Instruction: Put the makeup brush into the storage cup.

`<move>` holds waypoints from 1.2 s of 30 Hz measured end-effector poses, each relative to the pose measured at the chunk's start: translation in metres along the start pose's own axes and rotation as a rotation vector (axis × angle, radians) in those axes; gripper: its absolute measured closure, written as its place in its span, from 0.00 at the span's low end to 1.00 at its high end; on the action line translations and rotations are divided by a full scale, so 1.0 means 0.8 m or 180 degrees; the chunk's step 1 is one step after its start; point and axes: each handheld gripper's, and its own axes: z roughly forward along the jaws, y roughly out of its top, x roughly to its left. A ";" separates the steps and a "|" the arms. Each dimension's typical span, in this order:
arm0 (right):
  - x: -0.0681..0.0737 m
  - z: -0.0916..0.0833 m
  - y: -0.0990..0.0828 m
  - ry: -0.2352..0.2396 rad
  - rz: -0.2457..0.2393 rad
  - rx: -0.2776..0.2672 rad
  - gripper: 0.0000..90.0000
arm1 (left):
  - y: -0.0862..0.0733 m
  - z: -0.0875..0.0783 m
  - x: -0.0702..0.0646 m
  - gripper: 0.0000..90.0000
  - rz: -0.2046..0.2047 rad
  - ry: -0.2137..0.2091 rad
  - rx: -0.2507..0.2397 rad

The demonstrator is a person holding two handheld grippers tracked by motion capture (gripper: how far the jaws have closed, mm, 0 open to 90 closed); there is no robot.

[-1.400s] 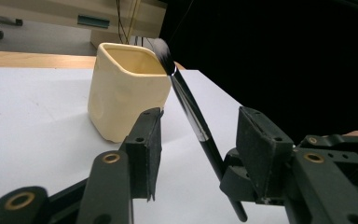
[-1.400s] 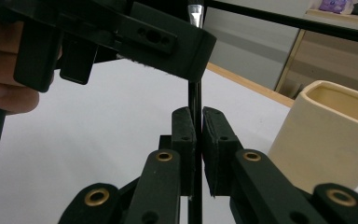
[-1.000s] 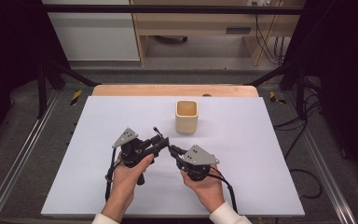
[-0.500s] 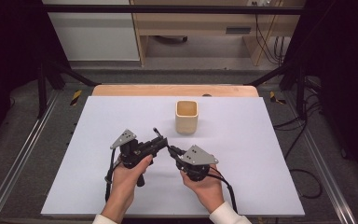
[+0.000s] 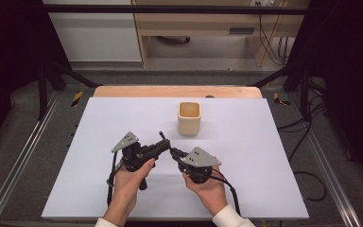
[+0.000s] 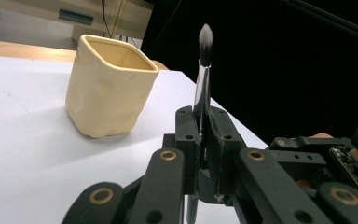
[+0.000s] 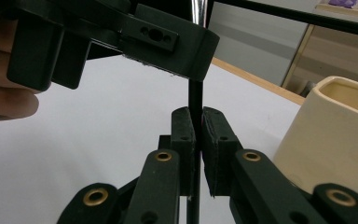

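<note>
We hold a slim makeup brush [image 6: 204, 70] between both tools, a little in from the middle of the desk's [image 5: 264, 156] near edge. The left tool [image 6: 200, 140] has just been closing, and in the left gripper view its jaws are now clamped on the brush's shiny ferrule, with the dark bristle tip standing clear above them. The right tool [image 7: 196, 135] is likewise shut on the brush, pinching the black handle lower down; in the right gripper view the left tool's body hangs just above that grip. In the high view the two tools [image 5: 163, 144] [image 5: 174, 152] meet tip to tip, a hand behind each.

The cream cup [image 5: 189, 118] stands upright and empty near the middle of the desk, toward the far edge from the tools and apart from them.

As we judge it, the work is at a handover: the brush is lifted and both tools share it, so the pick-up is done. What is left, we think, is for one tool to let go and the other to carry the brush to the cup and set it inside.

We can read no brand, label or writing on the brush, the cup or the tools.
</note>
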 end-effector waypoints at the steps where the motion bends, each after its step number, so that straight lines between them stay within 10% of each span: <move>1: 0.000 0.001 0.000 0.0015 0.0012 -0.0005 0.90 | 0.000 0.000 0.000 0.93 0.0016 0.0010 -0.0003; 36: -0.020 0.008 -0.011 -0.0039 0.0152 0.0404 0.11 | 0.024 -0.014 0.005 0.93 0.0583 0.0457 -0.0073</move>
